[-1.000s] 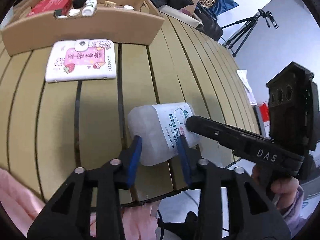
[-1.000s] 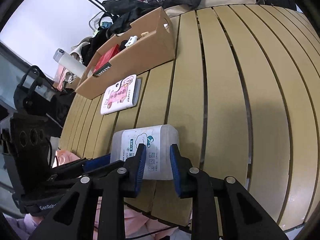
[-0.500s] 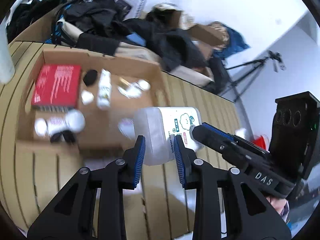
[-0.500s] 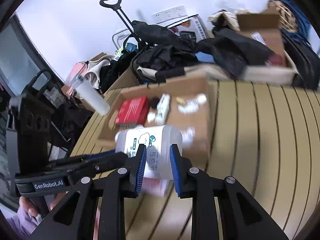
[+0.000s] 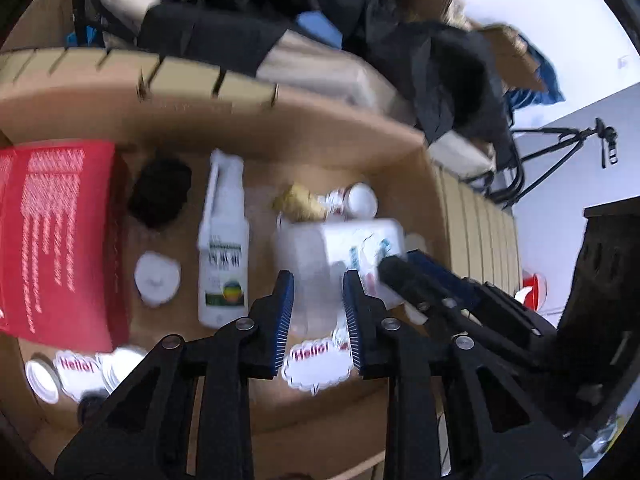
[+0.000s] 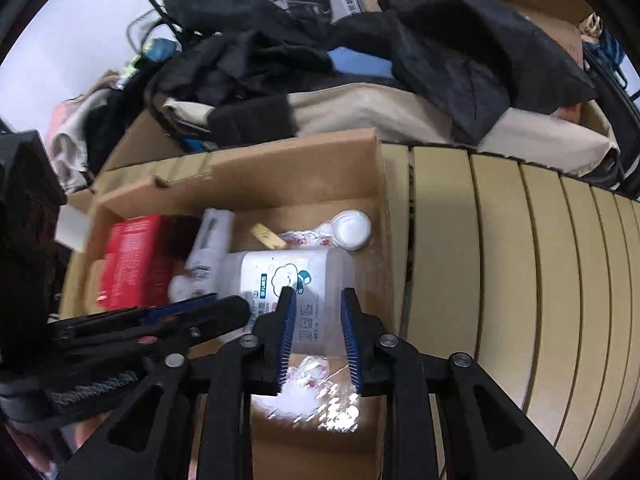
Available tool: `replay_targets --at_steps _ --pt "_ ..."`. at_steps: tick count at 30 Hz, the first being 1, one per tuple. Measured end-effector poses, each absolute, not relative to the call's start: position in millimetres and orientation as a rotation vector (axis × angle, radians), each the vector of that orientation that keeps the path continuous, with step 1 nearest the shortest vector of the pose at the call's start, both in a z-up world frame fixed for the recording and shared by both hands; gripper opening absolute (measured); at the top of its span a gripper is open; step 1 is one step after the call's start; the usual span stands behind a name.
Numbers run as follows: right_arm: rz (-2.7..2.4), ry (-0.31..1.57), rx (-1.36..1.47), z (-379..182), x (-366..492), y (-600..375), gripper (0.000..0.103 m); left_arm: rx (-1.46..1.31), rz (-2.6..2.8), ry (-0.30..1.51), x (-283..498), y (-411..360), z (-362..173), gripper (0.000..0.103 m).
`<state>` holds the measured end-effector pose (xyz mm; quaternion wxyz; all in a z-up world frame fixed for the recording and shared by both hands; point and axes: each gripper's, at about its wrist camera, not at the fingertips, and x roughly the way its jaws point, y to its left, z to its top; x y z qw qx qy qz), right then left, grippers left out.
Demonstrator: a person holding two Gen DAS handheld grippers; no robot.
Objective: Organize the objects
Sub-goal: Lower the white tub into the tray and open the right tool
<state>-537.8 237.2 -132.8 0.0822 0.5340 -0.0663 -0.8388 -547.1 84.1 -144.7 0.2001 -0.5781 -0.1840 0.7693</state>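
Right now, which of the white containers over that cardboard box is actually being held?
The translucent cloud-label tub, pinched by both the left hand-held gripper and right hand-held gripper. The white spray bottle and small white jar lie loose in the cardboard box.

White wall; slatted table

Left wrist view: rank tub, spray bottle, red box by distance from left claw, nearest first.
1. Tub: between the left claw's fingers, over the box.
2. Spray bottle: lying just left of the tub.
3. Red box: far left end.

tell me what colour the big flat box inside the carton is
Red with white print, clearest in the left wrist view.
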Motion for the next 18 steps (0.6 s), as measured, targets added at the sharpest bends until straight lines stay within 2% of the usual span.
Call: replay_targets --at_steps 2,6,7,8,9,11,13,18 --pt "-2.510 -0.167 1.571 -131.3 -538.0 234.7 0.028 -1.528 2.197 -0.515 -540.6 76.5 -128.1 0.035" --pt "-2.529 -0.117 1.520 -111.7 -528.8 233.5 0.028 -1.417 2.265 -0.446 -521.9 59.9 -80.0 0.046" --pt "-2.544 -0.092 1.498 -102.4 -523.9 233.1 0.028 -1.394 2.293 -0.411 -515.3 54.2 -65.6 0.059" --pt "-2.552 -0.068 1.469 -91.4 -519.2 232.1 0.031 -1.374 2.335 -0.353 -504.8 47.1 -47.8 0.078" --pt "-2.554 -0.050 1.438 -80.0 -513.3 232.7 0.037 -1.370 2.372 -0.311 -497.8 40.8 -36.4 0.086" --pt "-2.561 -0.026 1.392 -55.1 -495.8 237.0 0.088 -1.341 2.488 -0.208 -472.8 30.4 -15.3 0.093" --pt "-2.566 -0.005 1.354 -33.2 -475.0 241.1 0.091 -1.334 2.587 -0.090 -442.6 18.8 0.0 0.102" --pt "-2.619 0.058 1.265 19.6 -403.5 257.6 0.091 -1.307 2.660 0.006 -365.9 -6.8 28.6 0.103"
